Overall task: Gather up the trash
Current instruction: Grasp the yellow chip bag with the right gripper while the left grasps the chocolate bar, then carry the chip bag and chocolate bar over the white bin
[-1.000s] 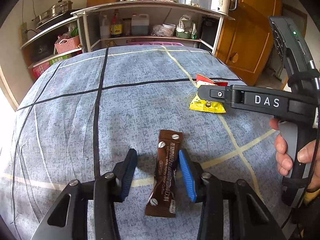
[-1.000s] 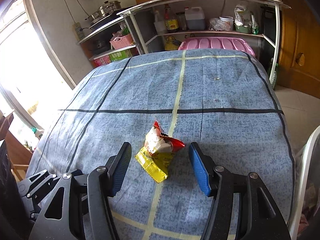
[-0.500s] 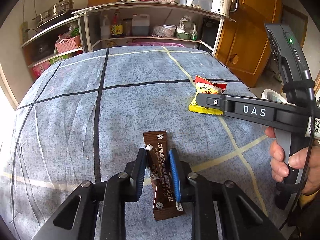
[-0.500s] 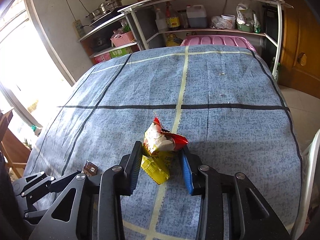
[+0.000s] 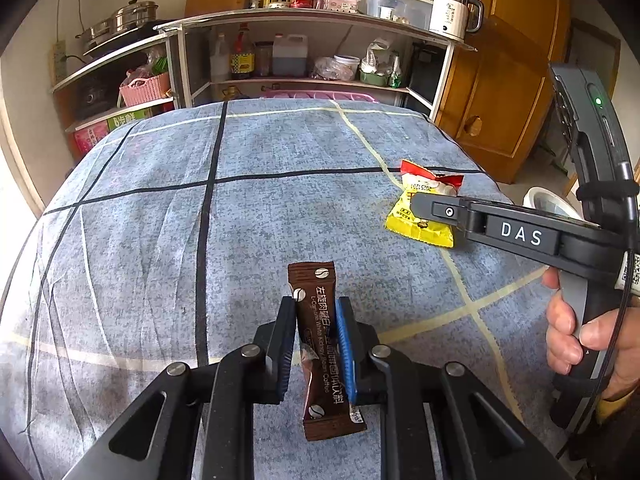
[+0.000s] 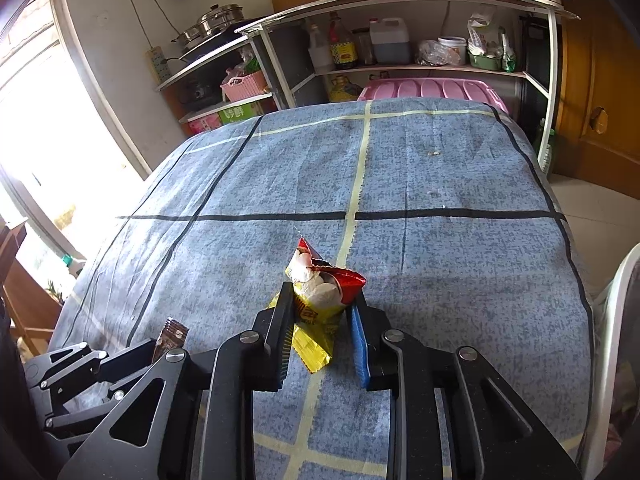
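Note:
A brown coffee sachet (image 5: 320,344) lies on the blue checked cloth (image 5: 160,220). My left gripper (image 5: 316,308) has its jaws closing, and both pads press the sachet's sides. Its top end (image 6: 172,334) also shows in the right wrist view, low at the left. To the right lies a torn red, white and yellow snack wrapper (image 6: 320,284). My right gripper (image 6: 322,300) is closing too, its pads squeezing the wrapper's crumpled upper part. In the left wrist view one finger (image 5: 436,209) of that gripper crosses the wrapper (image 5: 408,222).
A person's hand (image 5: 580,340) holds the right gripper's handle. A white rim (image 5: 548,204) stands past the table's right edge. Beyond the far edge are a pink tub (image 6: 432,88), shelves (image 5: 304,80) crowded with bottles, and a wooden door (image 5: 500,80).
Both grippers have closed from wide open onto their items: the left on the coffee sachet, the right on the snack wrapper, which now stands squeezed and more upright.

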Tool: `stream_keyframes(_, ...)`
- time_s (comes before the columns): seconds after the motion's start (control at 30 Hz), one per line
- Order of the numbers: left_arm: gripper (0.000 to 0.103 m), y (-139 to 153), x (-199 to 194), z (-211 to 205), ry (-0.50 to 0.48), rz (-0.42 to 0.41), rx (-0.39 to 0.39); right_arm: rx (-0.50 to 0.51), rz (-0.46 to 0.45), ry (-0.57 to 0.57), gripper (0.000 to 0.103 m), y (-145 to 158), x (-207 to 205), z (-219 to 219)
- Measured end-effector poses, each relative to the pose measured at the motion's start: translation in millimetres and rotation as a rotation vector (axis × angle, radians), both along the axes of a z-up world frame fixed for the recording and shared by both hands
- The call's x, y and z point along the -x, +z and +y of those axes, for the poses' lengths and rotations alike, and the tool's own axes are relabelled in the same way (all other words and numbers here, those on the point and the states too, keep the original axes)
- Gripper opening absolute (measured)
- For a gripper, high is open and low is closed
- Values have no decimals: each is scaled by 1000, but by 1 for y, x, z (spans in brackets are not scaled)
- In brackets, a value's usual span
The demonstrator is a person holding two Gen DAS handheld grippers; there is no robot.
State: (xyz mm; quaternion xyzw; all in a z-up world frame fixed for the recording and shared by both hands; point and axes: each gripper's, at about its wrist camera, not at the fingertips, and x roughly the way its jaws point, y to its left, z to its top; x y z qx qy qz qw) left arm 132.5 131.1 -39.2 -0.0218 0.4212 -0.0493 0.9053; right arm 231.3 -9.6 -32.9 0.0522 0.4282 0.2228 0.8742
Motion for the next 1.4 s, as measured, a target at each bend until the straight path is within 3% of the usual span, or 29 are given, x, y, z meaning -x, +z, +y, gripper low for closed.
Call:
stream_keyframes(0.4, 20, 25, 12, -12, -17, -50, 4, -45, -43, 1, 26, 23, 27, -20)
stream_keyframes(0.83, 20, 57, 22, -57, -88, -119, 4, -89, -90, -68, 26, 46, 56, -74)
stream_keyframes(1.1, 20, 73, 15, -105, -176, -142, 29, -90, -123, -158, 26, 61, 72, -129)
stream_keyframes(1.4, 21, 73, 1, -199, -331, -130, 68, -28, -118, -303, 26, 67, 84, -216)
